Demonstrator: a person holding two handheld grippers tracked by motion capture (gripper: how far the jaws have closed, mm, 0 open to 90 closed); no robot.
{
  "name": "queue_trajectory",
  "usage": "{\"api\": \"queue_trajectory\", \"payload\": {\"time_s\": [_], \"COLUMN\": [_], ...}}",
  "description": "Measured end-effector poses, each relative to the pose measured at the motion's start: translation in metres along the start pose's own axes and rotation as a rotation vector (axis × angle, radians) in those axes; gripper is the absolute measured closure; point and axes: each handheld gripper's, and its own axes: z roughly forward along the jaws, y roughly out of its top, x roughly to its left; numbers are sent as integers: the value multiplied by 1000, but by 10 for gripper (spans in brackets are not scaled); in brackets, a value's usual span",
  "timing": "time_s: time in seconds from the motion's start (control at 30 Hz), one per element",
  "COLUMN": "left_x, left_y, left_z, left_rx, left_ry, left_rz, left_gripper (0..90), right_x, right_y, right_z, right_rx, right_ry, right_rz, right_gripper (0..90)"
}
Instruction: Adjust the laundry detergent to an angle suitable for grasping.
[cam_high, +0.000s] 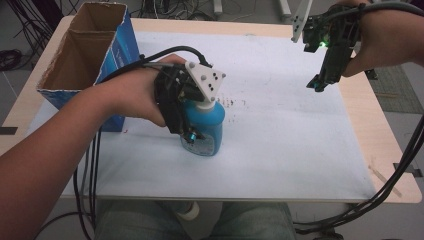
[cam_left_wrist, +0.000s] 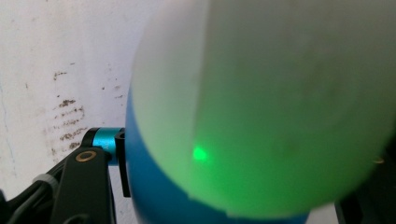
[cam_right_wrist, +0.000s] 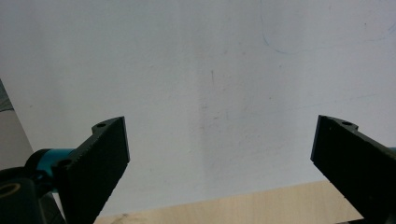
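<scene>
One blue bottle (cam_high: 206, 127) stands, seemingly gripped by the left hand-held gripper (cam_high: 192, 135).

Left gripper (cam_high: 192, 131): black body, white three-cornered plate w/ dark dots on top, teal barrel by the jaw, brass screw head, black cables trailing off. Right gripper (cam_high: 320, 82): black, green light lit, pale dotted plate, ridged black pads, thick black cables. Forearms bare, no sleeves; jeans on lap.

Even soft light, green glow, blurred close-up bottle (cam_left_wrist: 261, 107)
</scene>
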Motion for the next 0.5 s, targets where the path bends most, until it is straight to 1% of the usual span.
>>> {"api": "queue_trajectory", "payload": {"time_s": [0.1, 0.13, 0.2, 0.23, 0.27, 0.3, 0.33, 0.37, 0.5], "left_x": [0, 0, 0, 0, 0, 0, 1, 1, 0], "left_y": [-1, -1, -1, -1, -1, -1, -1, -1, 1], "left_z": [-2, -3, -6, -7, -7, -7, -10, -10, -15], "left_rx": [-9, -8, -8, -10, -10, -10, -4, -7, 3], "left_ry": [4, 8, 13, 16, 16, 16, 17, 19, 13], "left_rz": [-6, -8, -15, -25, -25, -25, -33, -38, -36], "left_gripper": [314, 283, 280, 274, 254, 254, 254, 251, 236], "right_x": [0, 0, 0, 0, 0, 0, 0, 0, 0], "right_y": [0, 0, 1, 1, 1, 2, 2, 2, 3], "right_z": [0, 0, 0, 0, 0, 0, 0, 1, 1], "right_rx": [2, 1, -2, -3, -3, 0, 0, -1, 0], "right_ry": [1, 2, 2, 1, 1, 3, 3, 4, 4], "right_rz": [-2, 2, 4, -3, -3, 1, 1, 0, -4], "right_gripper": [34, 34, 34, 34, 34, 34, 34, 34, 34]}}
